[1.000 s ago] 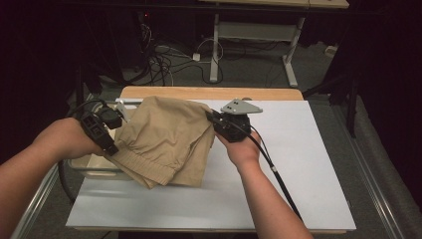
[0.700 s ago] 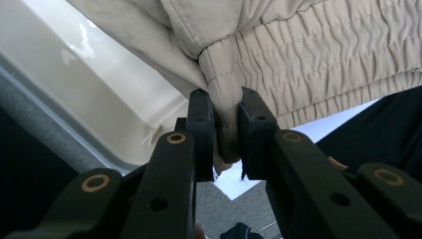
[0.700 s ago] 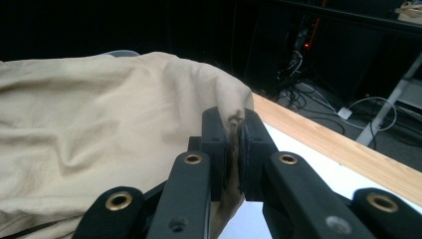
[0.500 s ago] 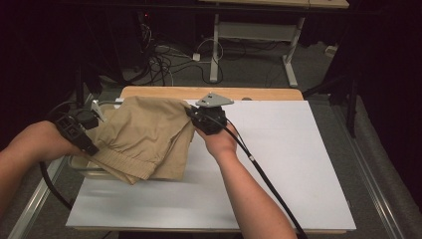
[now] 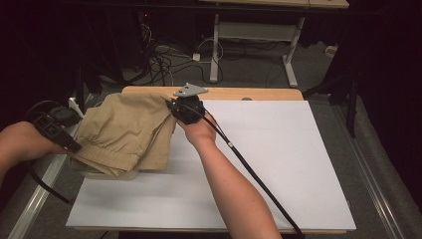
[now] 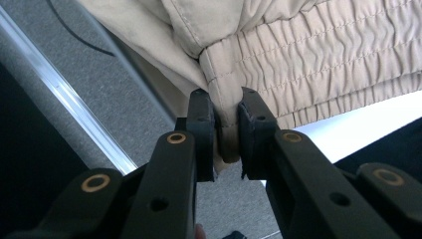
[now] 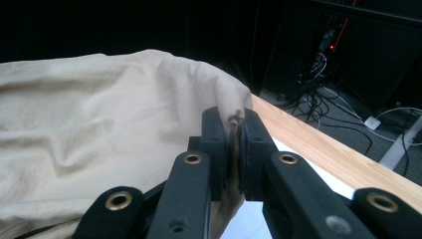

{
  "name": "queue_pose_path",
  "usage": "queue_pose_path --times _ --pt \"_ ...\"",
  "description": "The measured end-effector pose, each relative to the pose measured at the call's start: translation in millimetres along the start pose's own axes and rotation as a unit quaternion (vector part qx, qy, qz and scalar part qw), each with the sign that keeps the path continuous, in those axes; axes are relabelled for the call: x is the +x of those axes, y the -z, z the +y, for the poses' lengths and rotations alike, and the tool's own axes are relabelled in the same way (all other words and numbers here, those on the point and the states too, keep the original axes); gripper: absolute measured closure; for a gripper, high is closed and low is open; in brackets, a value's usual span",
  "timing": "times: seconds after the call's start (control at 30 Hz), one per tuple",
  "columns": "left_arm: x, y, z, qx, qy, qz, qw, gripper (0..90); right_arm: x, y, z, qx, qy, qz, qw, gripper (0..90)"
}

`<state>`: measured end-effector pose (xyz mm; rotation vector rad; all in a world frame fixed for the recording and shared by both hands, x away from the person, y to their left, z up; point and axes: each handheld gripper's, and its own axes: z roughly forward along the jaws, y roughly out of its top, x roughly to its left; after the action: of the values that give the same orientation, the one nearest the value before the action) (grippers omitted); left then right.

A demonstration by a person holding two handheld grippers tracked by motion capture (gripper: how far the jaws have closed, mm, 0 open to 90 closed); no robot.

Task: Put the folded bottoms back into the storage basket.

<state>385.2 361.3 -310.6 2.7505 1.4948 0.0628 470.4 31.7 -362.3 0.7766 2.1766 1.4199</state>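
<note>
While the left gripper (image 5: 69, 130) pinches their gathered waistband, the tan shorts (image 5: 127, 132) hang folded over the white board's (image 5: 278, 164) left edge, long axis left-right; the right gripper (image 5: 171, 105) clamps their far corner, with the underside hidden.

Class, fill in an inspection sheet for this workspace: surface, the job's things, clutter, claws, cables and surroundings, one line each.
Surface: white board on a table with a wooden far edge.
Job's things: tan trousers, bunched at the board's left edge, elastic waistband toward the person.
Clutter: a pale object partly hidden under the trousers; cannot tell what it is.
Claws: left claw shut on the waistband; right claw shut on a fold of the cloth at its far corner.
Cables: a black cable trails from the right claw across the board.
Surroundings: dark room, grey floor, tangled floor cables, a white desk frame behind.
</note>
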Motion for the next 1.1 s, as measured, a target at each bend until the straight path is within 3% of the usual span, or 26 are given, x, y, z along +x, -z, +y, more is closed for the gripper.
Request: queue_pose_path --times 0.47,0.67,0.77,1.1 --pt "24.9 -2.3 -12.0 -0.018 0.03 0.012 0.9993 76.6 2.7 -45.2 19.9 0.003 0.009 0.006 0.9999 85.5" --pt "34.3 -16.4 -16.8 -0.015 0.042 0.006 0.999 76.6 3.3 -68.3 17.8 0.015 0.007 0.011 0.9998 85.5" --pt "34.0 -23.5 -18.6 -0.009 0.037 0.019 0.9991 76.5 5.8 -80.0 12.9 0.025 0.009 0.015 0.9995 85.5" --pt "27.1 -29.9 -26.6 -0.007 0.033 -0.006 0.9994 76.3 6.8 -100.8 -5.4 0.054 0.006 0.017 0.9984 85.1"
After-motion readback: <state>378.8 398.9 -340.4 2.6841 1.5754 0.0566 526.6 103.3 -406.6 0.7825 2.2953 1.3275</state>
